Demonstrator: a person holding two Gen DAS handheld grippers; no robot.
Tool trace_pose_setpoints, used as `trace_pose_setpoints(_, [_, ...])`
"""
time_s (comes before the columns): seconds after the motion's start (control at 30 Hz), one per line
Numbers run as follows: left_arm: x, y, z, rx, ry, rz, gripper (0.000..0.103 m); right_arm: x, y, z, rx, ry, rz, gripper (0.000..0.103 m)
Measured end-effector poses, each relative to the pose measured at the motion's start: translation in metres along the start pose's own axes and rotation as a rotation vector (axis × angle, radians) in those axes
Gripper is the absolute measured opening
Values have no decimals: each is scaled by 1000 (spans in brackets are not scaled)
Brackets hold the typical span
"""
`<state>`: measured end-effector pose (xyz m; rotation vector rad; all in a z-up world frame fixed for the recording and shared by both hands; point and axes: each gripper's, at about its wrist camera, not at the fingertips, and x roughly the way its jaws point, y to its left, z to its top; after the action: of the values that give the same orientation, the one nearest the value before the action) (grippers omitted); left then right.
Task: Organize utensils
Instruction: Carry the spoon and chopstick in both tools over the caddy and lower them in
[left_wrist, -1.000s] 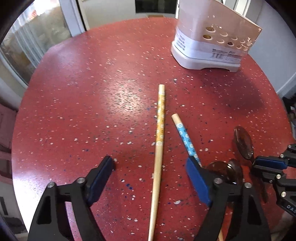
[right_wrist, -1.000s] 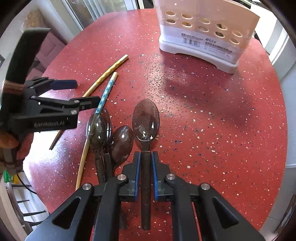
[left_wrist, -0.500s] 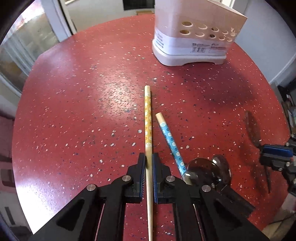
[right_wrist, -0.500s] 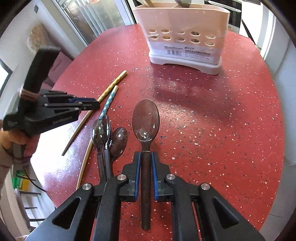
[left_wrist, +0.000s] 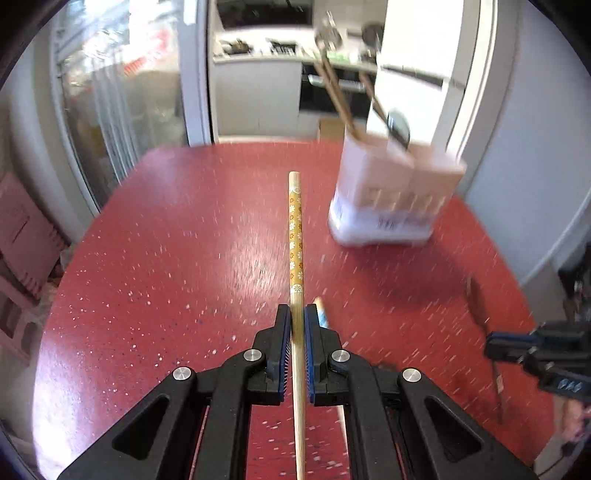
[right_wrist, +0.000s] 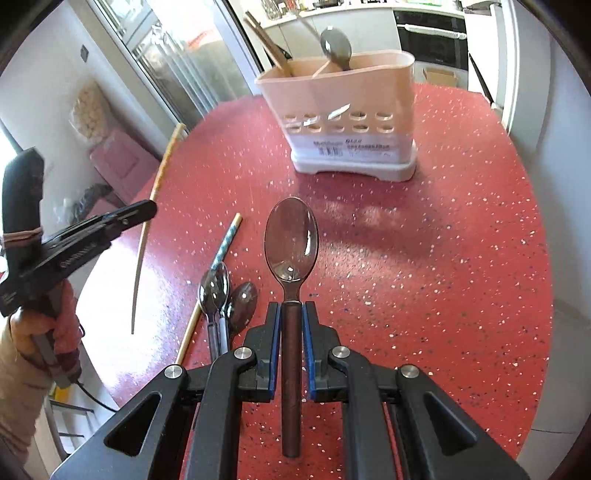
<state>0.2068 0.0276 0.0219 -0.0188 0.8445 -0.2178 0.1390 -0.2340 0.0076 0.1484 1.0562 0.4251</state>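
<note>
A: Where's everything sitting?

B: The caddy (right_wrist: 347, 122) stands at the far side of the table (right_wrist: 461, 258), with chopsticks (right_wrist: 267, 42) and a spoon (right_wrist: 335, 43) in it. Nearer, left of middle, two spoons (right_wrist: 227, 299) lie side by side, touching a chopstick (right_wrist: 225, 247) that lies just to their left.

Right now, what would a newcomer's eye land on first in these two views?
Each claw grips a utensil above the red speckled table: the left claw holds a yellow flowered chopstick, the right claw a brown spoon. Beyond them stands the pink utensil holder, already holding chopsticks and a spoon.
</note>
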Motion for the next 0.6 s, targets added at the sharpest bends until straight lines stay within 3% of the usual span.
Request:
trace_pose_setpoints(0.3, [-40,-27,29,-82,-170,-66,36,-34,0,17,-5,-109,17,13])
trace_pose_setpoints(0.6, [-44,-46,79,-119,-273,-136,36,-58,-7,56,1,-209,18,13])
